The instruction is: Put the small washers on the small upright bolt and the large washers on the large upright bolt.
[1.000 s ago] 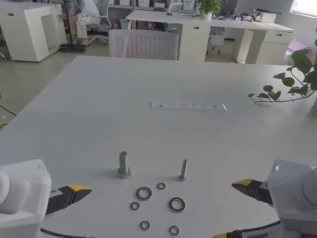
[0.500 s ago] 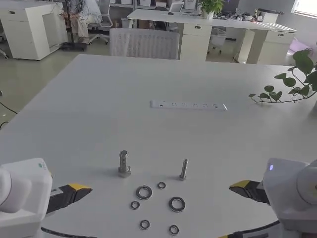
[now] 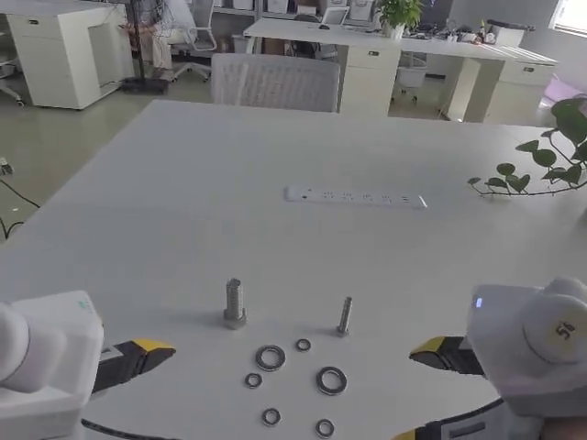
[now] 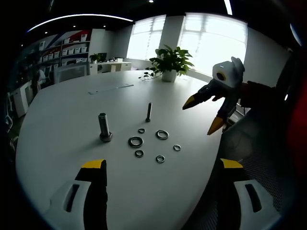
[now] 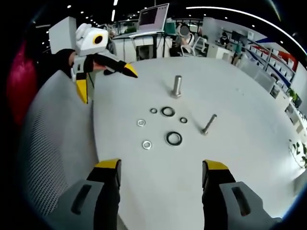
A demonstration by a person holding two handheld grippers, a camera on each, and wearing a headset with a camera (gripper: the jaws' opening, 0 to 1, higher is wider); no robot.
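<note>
Both bolts stand upright on the white table (image 3: 183, 183). In the head view the large bolt (image 3: 234, 304) is on the left, and the small bolt (image 3: 345, 316) is at 3 o'clock from it, well apart. All six washers lie flat in a loose group nearer to the person, and none is on a bolt yet.

One large washer (image 3: 270, 357) lies at 5 o'clock from the large bolt. The second large washer (image 3: 331, 379) lies at 6 o'clock from the small bolt. One small washer (image 3: 303, 345) lies between the two bolts, a little nearer to the person. The other three small ones lie at 6 o'clock from it, spread out.

The left gripper (image 4: 162, 165) has its jaws wide apart and holds nothing. It hangs at 8 o'clock from the group. The right gripper (image 5: 161, 166) is also spread and empty, at 3 o'clock from the group.

I judge that the task is at its beginning and the step in hand is the first pick. The next move calls for one gripper to come down over one washer and pinch its thin rim. This may slip, because the washers lie flat. After that the hole must be brought exactly above the matching bolt.
</note>
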